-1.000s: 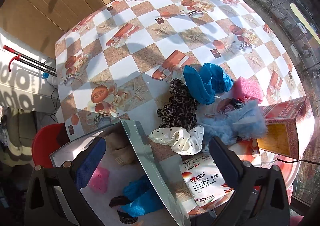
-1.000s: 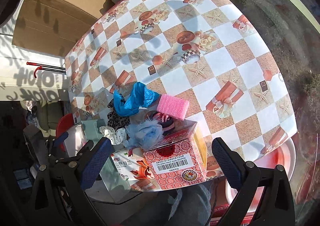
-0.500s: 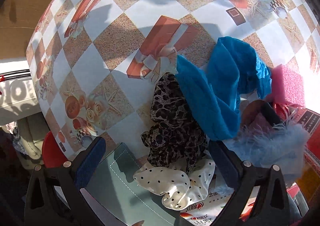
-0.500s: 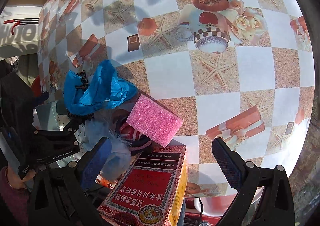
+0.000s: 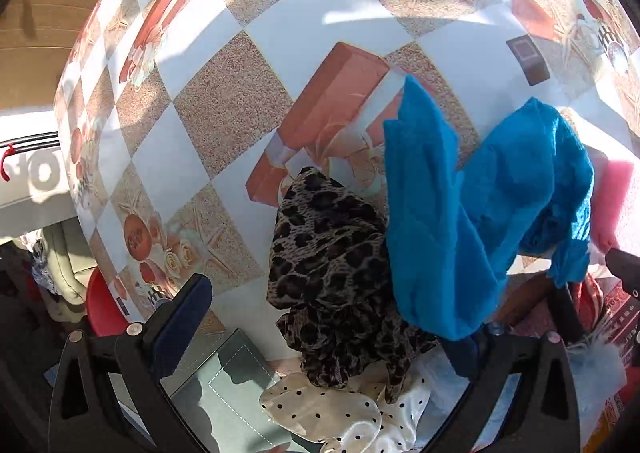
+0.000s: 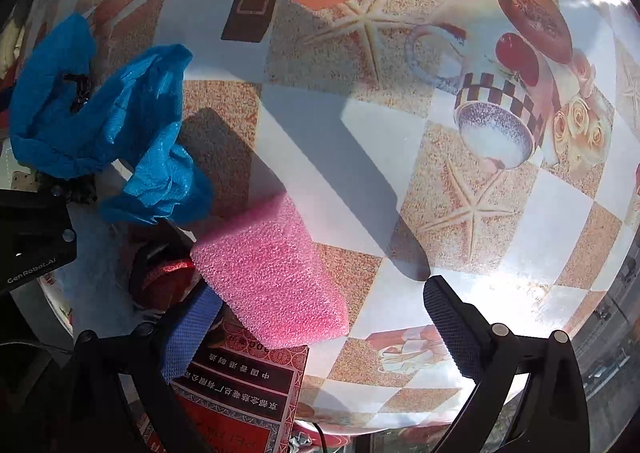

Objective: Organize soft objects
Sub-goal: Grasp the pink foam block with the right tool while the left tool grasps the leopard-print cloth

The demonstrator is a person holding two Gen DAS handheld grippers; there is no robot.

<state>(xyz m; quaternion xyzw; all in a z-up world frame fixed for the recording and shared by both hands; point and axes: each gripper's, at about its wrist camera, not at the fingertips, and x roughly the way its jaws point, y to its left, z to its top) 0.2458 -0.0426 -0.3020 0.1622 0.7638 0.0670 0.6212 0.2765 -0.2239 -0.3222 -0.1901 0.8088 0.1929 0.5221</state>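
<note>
A leopard-print scrunchie (image 5: 332,281) lies on the checkered tablecloth between the fingers of my open left gripper (image 5: 328,317). A blue cloth (image 5: 472,209) lies over its right side and hides the right fingertip. A white polka-dot scrunchie (image 5: 344,409) lies just below it. My right gripper (image 6: 320,317) is open around the near end of a pink sponge (image 6: 272,277), which leans on a red box (image 6: 236,389). The blue cloth also shows in the right wrist view (image 6: 104,125).
A grey-green box flap (image 5: 236,385) lies at the table's near edge under the left gripper. A light blue fluffy item (image 5: 596,365) and a red-striped item (image 6: 168,281) lie by the red box. The table (image 6: 400,157) stretches away beyond.
Both grippers have moved down and forward toward the pile. The left now straddles the leopard scrunchie and the right now straddles the pink sponge. Both stay open.
</note>
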